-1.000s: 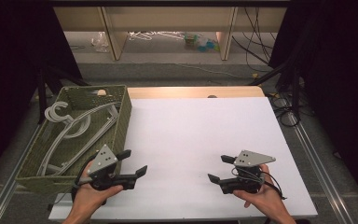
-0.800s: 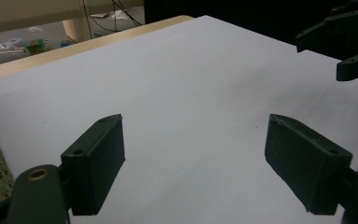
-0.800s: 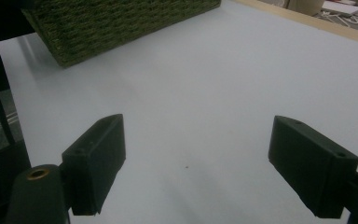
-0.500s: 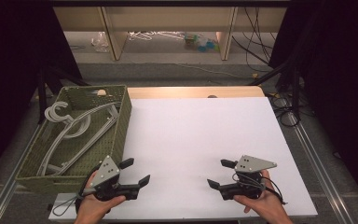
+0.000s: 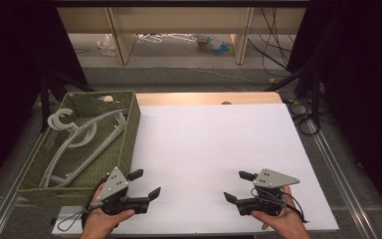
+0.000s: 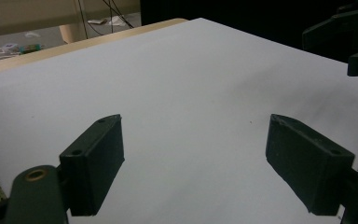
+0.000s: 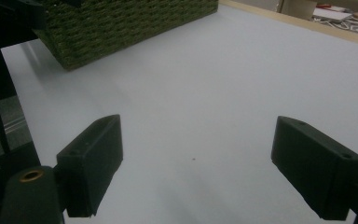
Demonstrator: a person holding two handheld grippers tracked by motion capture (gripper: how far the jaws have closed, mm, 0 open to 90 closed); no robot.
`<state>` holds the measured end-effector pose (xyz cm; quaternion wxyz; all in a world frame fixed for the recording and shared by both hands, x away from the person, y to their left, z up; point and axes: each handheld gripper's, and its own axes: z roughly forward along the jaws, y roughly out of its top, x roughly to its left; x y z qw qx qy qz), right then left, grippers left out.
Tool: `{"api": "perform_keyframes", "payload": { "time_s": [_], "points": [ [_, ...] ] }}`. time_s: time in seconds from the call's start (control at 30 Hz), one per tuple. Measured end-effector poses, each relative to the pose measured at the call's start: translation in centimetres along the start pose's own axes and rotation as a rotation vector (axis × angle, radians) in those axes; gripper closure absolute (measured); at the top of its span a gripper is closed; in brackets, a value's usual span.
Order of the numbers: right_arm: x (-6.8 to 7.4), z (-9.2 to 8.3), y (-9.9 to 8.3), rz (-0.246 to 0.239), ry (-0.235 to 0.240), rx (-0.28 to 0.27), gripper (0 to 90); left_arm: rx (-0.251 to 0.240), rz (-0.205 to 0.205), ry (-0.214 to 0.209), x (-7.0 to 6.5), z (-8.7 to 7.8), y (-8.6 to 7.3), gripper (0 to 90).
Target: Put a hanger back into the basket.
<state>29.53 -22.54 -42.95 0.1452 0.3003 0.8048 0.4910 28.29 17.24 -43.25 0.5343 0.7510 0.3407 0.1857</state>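
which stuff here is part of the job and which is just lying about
Part of the job:
- left tool, open
- right tool, open
- green woven basket
- grey hangers inside it
- white table top

Lying about:
- clutter on the floor beyond the table
- cables at the right

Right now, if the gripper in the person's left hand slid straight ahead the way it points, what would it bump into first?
Probably the right gripper. The left gripper, jaws open, points across the bare white table toward it, and nothing lies between them. Depth is unclear, so it might pass just beside it.
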Motion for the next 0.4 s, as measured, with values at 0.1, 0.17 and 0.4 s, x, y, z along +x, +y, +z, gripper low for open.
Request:
{"api": "perform_keyframes", "payload": {
  "time_s": [0.1,0.17,0.4],
  "points": [
    [0.00,0.03,0.00,-0.003,0.004,0.001,17.6,0.001,-0.017,0.000,-0.05,0.08,-0.06,18.8],
    [0.05,0.08,-0.02,-0.001,0.009,0.004,17.6,0.004,-0.012,-0.014,-0.06,0.22,-0.14,18.7],
    [0.08,0.16,-0.05,0.002,0.007,0.013,17.6,0.027,0.003,-0.013,-0.08,0.35,-0.26,18.0]
  ]
}}
